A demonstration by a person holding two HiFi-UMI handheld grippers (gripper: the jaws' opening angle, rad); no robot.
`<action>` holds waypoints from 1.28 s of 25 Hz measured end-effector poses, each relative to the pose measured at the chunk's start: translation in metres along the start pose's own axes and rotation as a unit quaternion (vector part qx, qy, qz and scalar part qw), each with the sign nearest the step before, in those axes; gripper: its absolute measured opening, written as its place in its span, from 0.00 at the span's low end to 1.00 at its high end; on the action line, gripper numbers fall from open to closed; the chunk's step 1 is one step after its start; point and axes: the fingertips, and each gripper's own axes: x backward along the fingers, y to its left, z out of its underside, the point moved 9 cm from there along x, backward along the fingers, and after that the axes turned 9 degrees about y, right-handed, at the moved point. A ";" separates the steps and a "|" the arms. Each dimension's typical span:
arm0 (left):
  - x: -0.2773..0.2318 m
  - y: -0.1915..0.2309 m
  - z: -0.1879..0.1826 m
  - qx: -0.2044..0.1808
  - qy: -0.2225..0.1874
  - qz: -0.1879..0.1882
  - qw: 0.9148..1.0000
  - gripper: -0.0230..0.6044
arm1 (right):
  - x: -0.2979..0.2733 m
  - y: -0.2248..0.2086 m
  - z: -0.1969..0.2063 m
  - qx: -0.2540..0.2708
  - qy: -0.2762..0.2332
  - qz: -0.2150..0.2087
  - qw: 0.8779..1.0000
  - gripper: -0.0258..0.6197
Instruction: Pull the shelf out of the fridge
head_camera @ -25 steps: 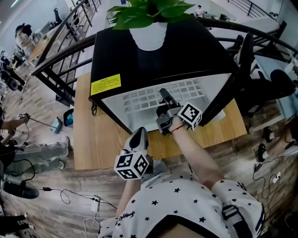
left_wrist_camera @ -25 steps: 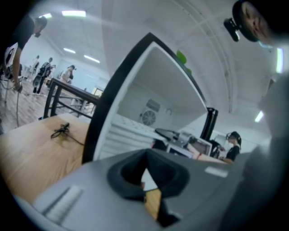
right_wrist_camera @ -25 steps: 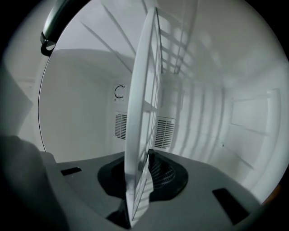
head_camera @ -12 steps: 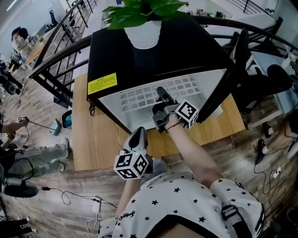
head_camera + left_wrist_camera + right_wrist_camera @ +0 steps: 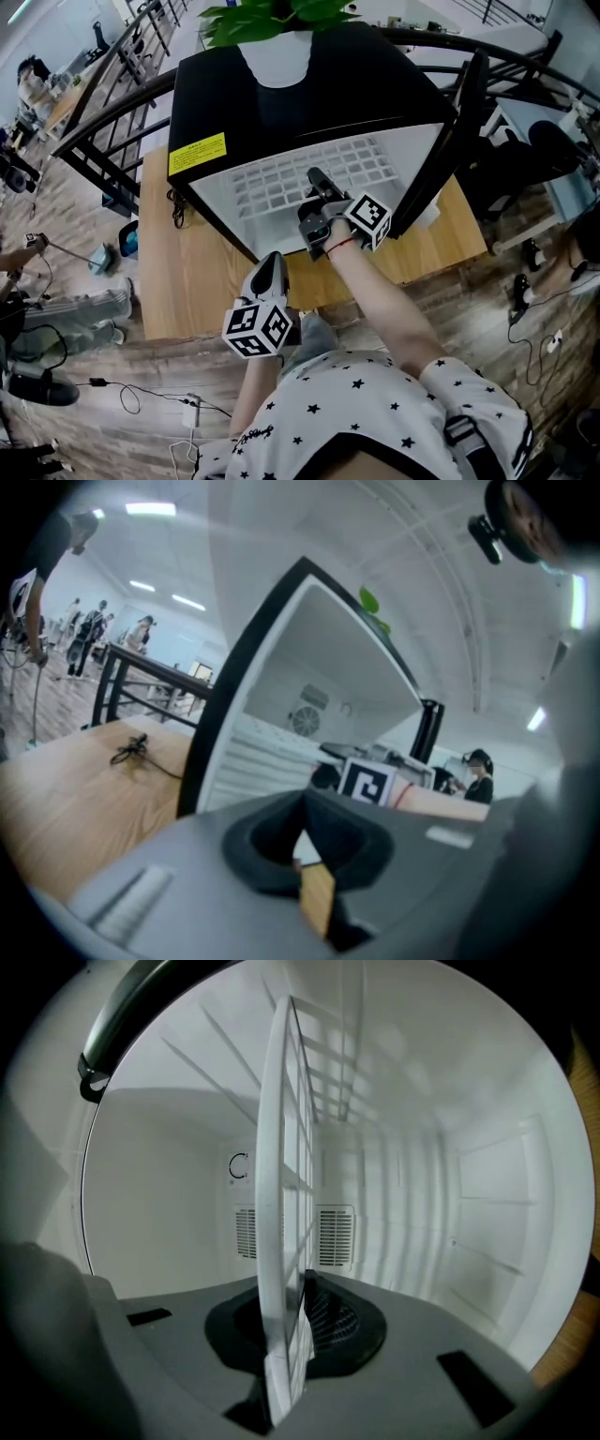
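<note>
A black mini fridge [image 5: 309, 94] stands on a wooden table [image 5: 197, 272] with its door [image 5: 441, 131] swung open to the right. Inside lies a white wire shelf [image 5: 281, 187]. My right gripper [image 5: 317, 192] reaches into the opening at the shelf's front edge. In the right gripper view the shelf's rim [image 5: 281, 1194] runs edge-on between the jaws, which have just been closing, and the right gripper [image 5: 281, 1335] is shut on it. My left gripper [image 5: 269, 267] hovers over the table's front edge, below the fridge, shut and holding nothing; the left gripper [image 5: 305, 855] points at the fridge's open front.
A white pot [image 5: 277, 56] with a green plant [image 5: 272, 19] sits on the fridge top. A dark cable [image 5: 131, 752] lies on the table left of the fridge. Black railings [image 5: 112, 112] and wooden floor surround the table, and people stand at the far left.
The right gripper has stayed at the shelf's front edge and rolled slightly. The left gripper has kept its place. The whole head view has shifted a little.
</note>
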 end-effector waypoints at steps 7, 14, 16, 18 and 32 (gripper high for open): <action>0.009 -0.002 0.009 0.000 -0.003 -0.009 1.000 0.05 | 0.007 0.001 0.002 -0.002 0.000 0.000 1.000 0.11; 0.018 -0.004 0.017 -0.001 -0.003 -0.012 1.000 0.05 | 0.014 0.002 0.005 -0.006 -0.002 -0.002 1.000 0.11; 0.020 -0.005 0.018 -0.001 -0.004 -0.012 1.000 0.05 | 0.015 0.002 0.005 -0.007 -0.003 -0.002 1.000 0.11; 0.022 -0.007 0.019 -0.002 -0.005 -0.012 1.000 0.05 | 0.017 0.004 0.006 -0.008 -0.003 -0.003 1.000 0.11; 0.046 -0.016 0.035 0.006 -0.008 -0.017 1.000 0.05 | 0.040 0.008 0.015 -0.019 -0.002 -0.002 1.000 0.11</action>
